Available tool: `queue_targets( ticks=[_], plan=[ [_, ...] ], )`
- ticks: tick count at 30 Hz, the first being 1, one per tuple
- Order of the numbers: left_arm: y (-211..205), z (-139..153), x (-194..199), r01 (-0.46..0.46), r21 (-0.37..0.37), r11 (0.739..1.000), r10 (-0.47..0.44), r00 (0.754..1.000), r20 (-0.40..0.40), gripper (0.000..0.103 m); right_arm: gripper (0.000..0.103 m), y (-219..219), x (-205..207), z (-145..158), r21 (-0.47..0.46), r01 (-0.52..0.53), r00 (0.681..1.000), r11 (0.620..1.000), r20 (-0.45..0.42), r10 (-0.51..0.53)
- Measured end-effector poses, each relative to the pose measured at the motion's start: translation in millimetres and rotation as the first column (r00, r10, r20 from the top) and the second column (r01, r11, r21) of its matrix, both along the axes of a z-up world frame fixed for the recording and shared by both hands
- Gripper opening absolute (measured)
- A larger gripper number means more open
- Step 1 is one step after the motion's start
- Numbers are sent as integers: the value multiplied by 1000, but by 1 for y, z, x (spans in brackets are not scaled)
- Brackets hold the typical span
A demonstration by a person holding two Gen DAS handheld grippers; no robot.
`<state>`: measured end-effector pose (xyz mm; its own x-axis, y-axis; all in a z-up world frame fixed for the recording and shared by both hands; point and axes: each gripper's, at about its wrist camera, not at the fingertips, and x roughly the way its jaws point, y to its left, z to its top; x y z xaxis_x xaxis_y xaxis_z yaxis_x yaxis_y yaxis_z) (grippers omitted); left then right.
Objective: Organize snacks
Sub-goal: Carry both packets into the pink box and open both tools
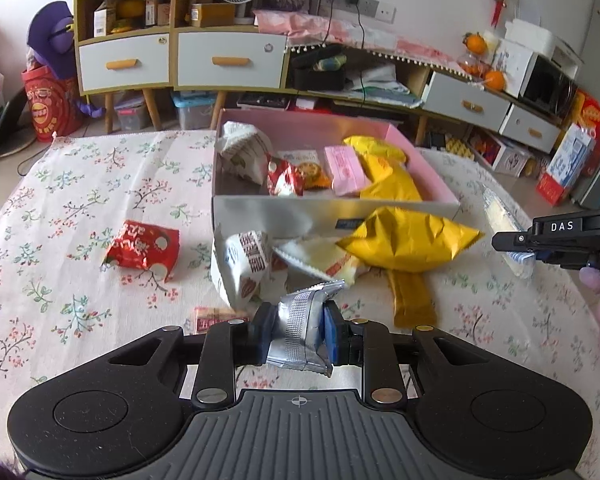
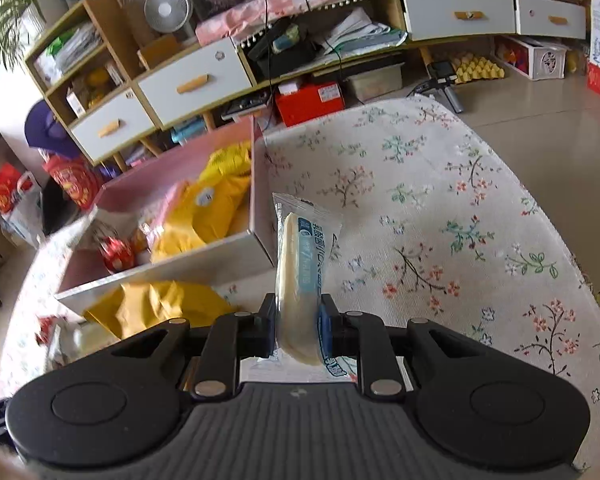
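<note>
Snacks gripped near box [image 1: 336, 216]: silver packet [image 1: 300, 326] in left gripper [image 1: 298, 334], bread pack [image 2: 300, 280] in right gripper [image 2: 296, 332]

Red packet [image 2: 46, 326] by the left edge was blurred, box [image 2: 172, 220] contents smeared, right gripper [image 1: 516, 246] cut off by the frame, print on the silver packet [image 1: 300, 328] unreadable.

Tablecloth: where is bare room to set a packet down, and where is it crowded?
Bare tablecloth lies right of the pink box, out to the table's edge. More lies left of the box, beyond the red packet. Crowded: the pile before the box's front wall, around the yellow bag, and inside the box.
</note>
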<state>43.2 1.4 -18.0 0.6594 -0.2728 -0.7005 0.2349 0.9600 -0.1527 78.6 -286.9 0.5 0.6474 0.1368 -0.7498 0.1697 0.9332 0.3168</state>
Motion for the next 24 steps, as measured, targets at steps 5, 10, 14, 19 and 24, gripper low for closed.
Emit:
queue_targets(
  ticks=[5,10,14,19,24],
  plan=[
    [1,10,7,-18,-34,999,19,1000,23,23,19,1,4,12,52,9,999,999,35,-11],
    [4,20,22,-57,-64,996,59,997,40,23,19,11,10,22,97,-8,998,995,68,2],
    [5,27,42,-81,-80,993,84,996,35,23,19,23,16,29,137,-33,995,990,98,19],
    [3,28,73,-104,-57,993,106,993,48,24,19,35,25,33,177,-61,992,982,123,40],
    [-4,19,102,-104,8,995,103,991,84,24,19,44,35,31,215,-70,989,974,139,40]
  ],
)
